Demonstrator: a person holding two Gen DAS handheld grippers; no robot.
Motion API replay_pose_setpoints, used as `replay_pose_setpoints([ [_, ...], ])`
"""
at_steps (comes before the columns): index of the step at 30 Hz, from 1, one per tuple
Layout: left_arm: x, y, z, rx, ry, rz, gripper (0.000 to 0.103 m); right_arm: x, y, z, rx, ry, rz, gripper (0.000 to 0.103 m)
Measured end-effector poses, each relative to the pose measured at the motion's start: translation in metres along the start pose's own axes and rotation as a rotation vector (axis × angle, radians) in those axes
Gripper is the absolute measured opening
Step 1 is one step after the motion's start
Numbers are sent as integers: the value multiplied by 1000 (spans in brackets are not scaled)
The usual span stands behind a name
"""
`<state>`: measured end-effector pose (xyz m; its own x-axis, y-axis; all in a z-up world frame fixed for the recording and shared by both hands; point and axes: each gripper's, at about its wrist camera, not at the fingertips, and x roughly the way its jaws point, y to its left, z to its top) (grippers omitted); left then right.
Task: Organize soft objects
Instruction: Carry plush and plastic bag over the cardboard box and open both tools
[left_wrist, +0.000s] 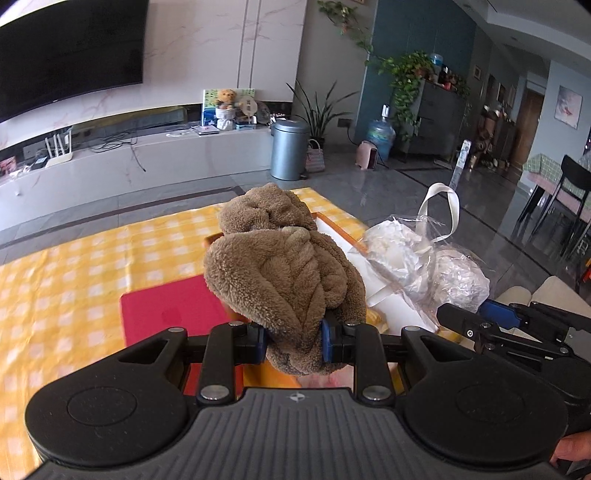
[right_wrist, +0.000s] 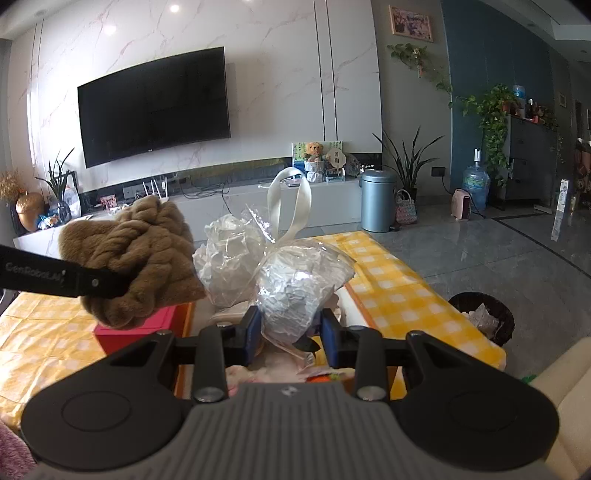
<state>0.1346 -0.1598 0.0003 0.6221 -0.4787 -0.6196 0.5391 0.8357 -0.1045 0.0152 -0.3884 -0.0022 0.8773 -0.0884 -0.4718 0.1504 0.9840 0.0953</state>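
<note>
My left gripper (left_wrist: 294, 343) is shut on a brown fluffy knotted plush (left_wrist: 280, 266) and holds it above the table; the plush also shows in the right wrist view (right_wrist: 136, 258) at the left. My right gripper (right_wrist: 290, 338) is shut on a clear plastic bag of white soft stuffing (right_wrist: 295, 284) with a cream ribbon handle (right_wrist: 291, 203); the bag also shows in the left wrist view (left_wrist: 417, 258) at the right. Both are held over an orange-rimmed white tray (left_wrist: 347, 236).
A yellow checked tablecloth (left_wrist: 74, 280) covers the table. A red box (left_wrist: 173, 314) lies left of the tray. A black wastebasket (right_wrist: 484, 317) stands on the floor right of the table. A cream sofa (right_wrist: 569, 391) is at the near right.
</note>
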Motion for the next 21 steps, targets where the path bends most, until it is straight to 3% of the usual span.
replay_pose_setpoints([
  [5,32,-6,7,27,67,-5,30,31,-11,12,-8,62,4,34],
  [13,85,-14,-12,73,259,-3,30,84,-23,-2,-27,298,-3,34],
  [21,113,-35,-21,181,373,2,30,109,-10,-13,-249,434,-13,35],
])
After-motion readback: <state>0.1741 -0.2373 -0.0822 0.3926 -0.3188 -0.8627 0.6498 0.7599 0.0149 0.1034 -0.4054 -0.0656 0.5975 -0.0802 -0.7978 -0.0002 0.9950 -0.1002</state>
